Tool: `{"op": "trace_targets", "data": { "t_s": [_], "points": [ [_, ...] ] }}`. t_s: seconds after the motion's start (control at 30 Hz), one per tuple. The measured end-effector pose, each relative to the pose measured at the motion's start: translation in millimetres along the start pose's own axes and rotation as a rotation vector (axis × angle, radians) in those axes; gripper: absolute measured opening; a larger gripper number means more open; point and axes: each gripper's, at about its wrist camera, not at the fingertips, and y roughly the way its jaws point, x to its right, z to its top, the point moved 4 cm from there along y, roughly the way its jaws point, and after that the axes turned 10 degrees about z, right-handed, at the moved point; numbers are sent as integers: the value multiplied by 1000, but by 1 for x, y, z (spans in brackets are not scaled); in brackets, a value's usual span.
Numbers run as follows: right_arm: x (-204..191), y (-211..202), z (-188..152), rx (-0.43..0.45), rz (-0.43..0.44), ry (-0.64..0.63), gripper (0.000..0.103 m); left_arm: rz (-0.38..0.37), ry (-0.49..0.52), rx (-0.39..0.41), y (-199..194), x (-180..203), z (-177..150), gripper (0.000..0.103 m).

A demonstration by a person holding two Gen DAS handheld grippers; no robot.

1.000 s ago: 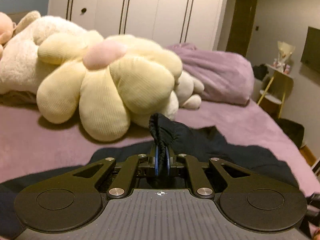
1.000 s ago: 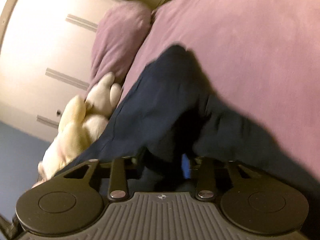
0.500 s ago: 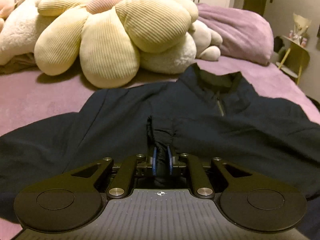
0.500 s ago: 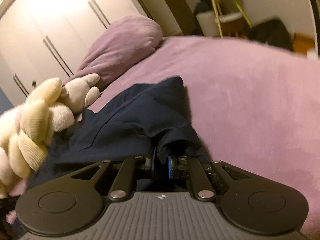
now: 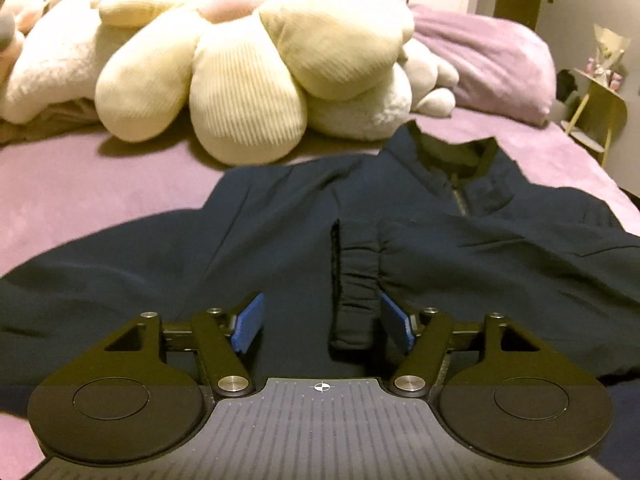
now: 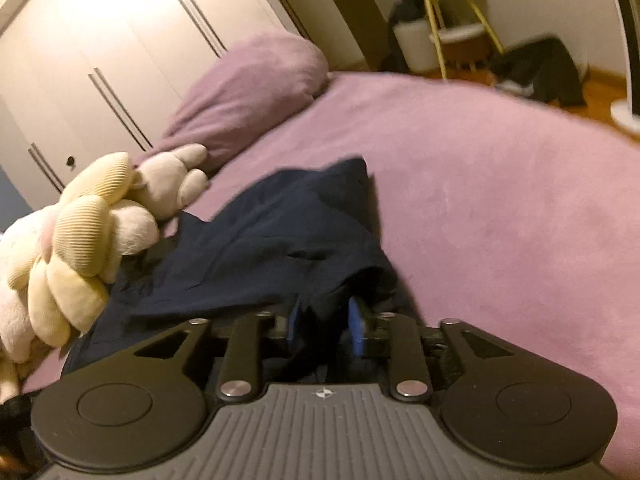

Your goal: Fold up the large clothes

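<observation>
Hidden or cut off: the navy jacket runs off the left wrist view at both sides and under the left gripper body, so its hem and far sleeve end cannot be made out. In the right wrist view the cloth near the right gripper is dark and blurred; its folds are hard to read.

Jacket: lies spread on the bed, collar toward the flower cushion, zip below the collar.

Left jaws: opening and standing wide apart; the elastic sleeve cuff lies between them, close to the right pad, clear of the left one, resting on the jacket front.

Right jaws: opening, only a little apart; a bunch of dark jacket cloth sits between the blue pads; whether the pads press on it I cannot tell.

Left view only: collar, zip and cuff, and the pale plush toy beside the flower cushion.

Right view only: the jacket's raised far edge, bare bed beyond it, dark clothing on the floor.

Around: the flower cushion just beyond the jacket's collar end; a purple pillow farther along from the cushion; white wardrobe doors behind it; a yellow-legged side table past the bed, away from the jacket.
</observation>
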Motion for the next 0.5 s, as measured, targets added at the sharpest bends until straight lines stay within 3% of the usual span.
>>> {"op": "trace_targets", "data": {
  "t_s": [0.13, 0.17, 0.23, 0.3, 0.37, 0.5],
  "points": [
    [-28, -5, -1, 52, -44, -171, 28, 27, 37, -21, 8, 15, -2, 74],
    [-34, 4, -2, 40, -65, -212, 26, 38, 47, -34, 12, 19, -3, 74],
    [-42, 22, -7, 10, -82, -281, 13, 57, 56, -54, 20, 23, -6, 76],
    [-46, 43, -15, -26, -121, -373, 12, 67, 53, -58, 25, 25, -9, 81],
    [-38, 59, -22, -67, -156, -412, 8, 71, 50, -54, 28, 24, -10, 83],
    [-33, 62, -22, -65, -153, -445, 7, 80, 55, -46, 30, 23, -13, 87]
  ]
}}
